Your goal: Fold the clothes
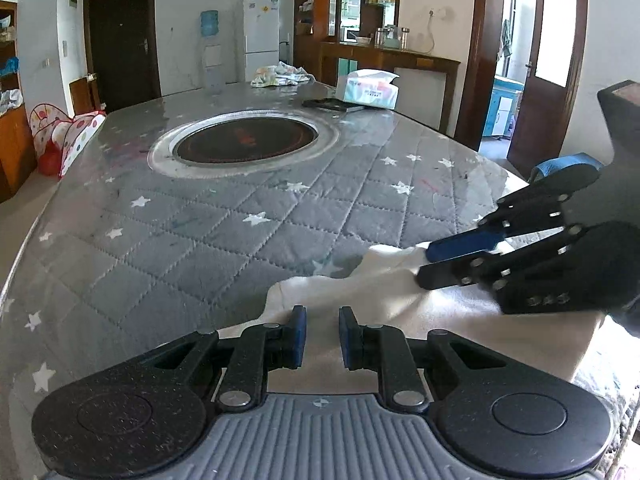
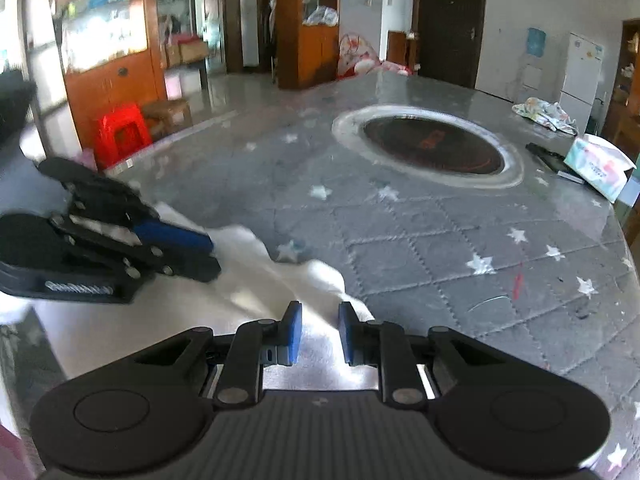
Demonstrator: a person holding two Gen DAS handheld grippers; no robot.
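Note:
A white garment (image 1: 360, 292) lies bunched at the near edge of the grey quilted star-print table cover (image 1: 240, 240). My left gripper (image 1: 322, 320) has its blue pads close together with white fabric pinched in the narrow gap. My right gripper (image 1: 424, 260) comes in from the right, jaws nearly together on the garment's far edge, and creases run from its tips. In the right wrist view the right gripper (image 2: 319, 316) also holds the white garment (image 2: 256, 272) between its pads. There the left gripper (image 2: 212, 256) sits to the left on the same cloth. The garment's side edges hang off the table.
A round black cooktop (image 1: 246, 140) is set into the table's middle. At the far end lie a crumpled patterned cloth (image 1: 280, 74), a tissue pack (image 1: 370, 88) and a flat black object (image 1: 330, 104). A red stool (image 2: 122, 132) stands on the floor beyond the table's left side.

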